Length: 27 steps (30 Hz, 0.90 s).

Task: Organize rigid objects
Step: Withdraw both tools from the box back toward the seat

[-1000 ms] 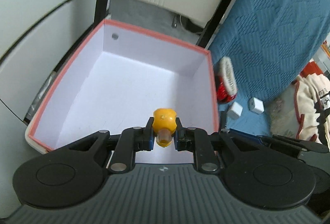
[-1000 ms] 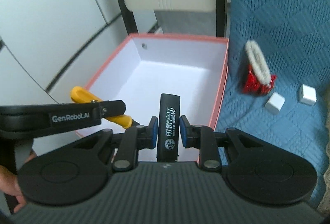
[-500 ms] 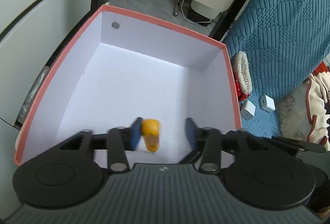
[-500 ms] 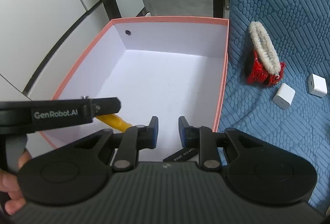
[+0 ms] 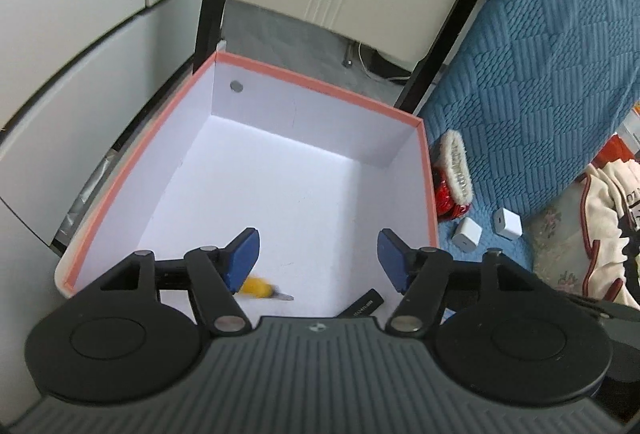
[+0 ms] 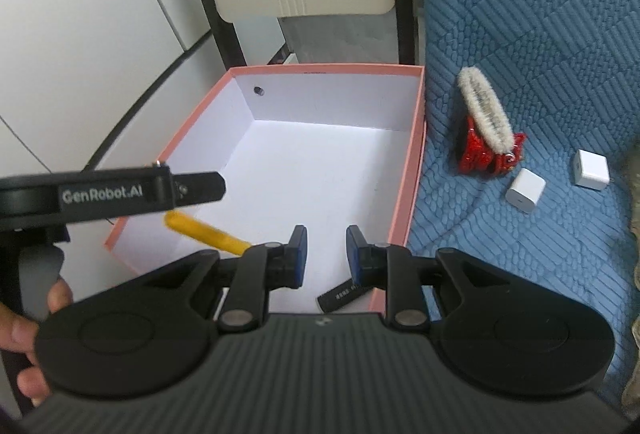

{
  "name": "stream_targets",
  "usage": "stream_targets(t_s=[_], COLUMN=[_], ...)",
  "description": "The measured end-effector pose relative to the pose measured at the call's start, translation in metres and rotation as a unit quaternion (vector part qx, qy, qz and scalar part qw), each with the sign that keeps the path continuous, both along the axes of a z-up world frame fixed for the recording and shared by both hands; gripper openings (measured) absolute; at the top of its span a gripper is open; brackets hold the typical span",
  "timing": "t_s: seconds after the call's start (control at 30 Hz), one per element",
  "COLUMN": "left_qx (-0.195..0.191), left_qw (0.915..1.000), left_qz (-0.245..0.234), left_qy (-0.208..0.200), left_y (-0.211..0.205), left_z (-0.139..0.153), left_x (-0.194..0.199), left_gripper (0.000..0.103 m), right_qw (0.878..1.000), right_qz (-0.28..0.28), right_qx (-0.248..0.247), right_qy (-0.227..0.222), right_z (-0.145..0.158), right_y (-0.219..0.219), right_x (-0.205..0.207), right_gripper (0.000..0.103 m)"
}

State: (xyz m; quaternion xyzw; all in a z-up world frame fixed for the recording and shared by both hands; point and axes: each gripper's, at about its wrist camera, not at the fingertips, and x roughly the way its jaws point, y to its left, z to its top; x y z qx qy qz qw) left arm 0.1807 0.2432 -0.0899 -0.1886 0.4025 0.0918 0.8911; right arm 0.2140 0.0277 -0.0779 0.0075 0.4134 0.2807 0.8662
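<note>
- The left claw (image 5: 318,258) hangs over the near end of the pink-rimmed box (image 5: 320,88); its jaws have just been opening and now stand wide, with nothing between the blue pads (image 5: 244,254).
- The yellow-handled tool (image 5: 258,287) lies on the white floor of the box, near the near-left corner, just below the left pad, its grey tip pointing right. It is blurred in the left wrist view.
- In the right wrist view the same tool shows as a yellow handle (image 6: 208,232) running slantwise under the left claw's black body.
- The right claw (image 6: 323,254) is partly open, a narrow gap between its pads, and it grips nothing.
- The black stick with white lettering (image 6: 340,297) lies flat on the box floor near the near-right corner, below the right claw's pads and apart from them.
- The box sits on a blue quilted blanket (image 6: 540,34), at its left edge.
- On the blanket just right of the box stands a red shoe-shaped ornament with white fur trim (image 6: 486,138).
- Two white cube chargers (image 6: 525,191) lie nearer the right, a little apart from each other.
- A hand (image 6: 24,322) holds the left claw's grip at the lower left.
</note>
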Motion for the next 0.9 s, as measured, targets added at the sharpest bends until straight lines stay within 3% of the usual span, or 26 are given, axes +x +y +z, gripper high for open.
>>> stream_targets(t_s=[0.5,0.9], left_qx=[0.012,0.024], left_qw=[0.9981,0.9928], left_qz=[-0.031,-0.081], left_qy=[-0.053,-0.085], left_y=[-0.085,-0.169], left_z=[0.050,0.070], left_x=[-0.066,-0.118], left_gripper=[0.071,0.071], right_qw=[0.997,0.991], right_qz=[-0.024,-0.072], right_qx=[0.022,0.031], right_qy=[-0.065,-0.104], right_z=[0.045,0.052], right_y=[-0.083,-0.162], right_x=[-0.069,-0.123], right_gripper=[0.025,0.025])
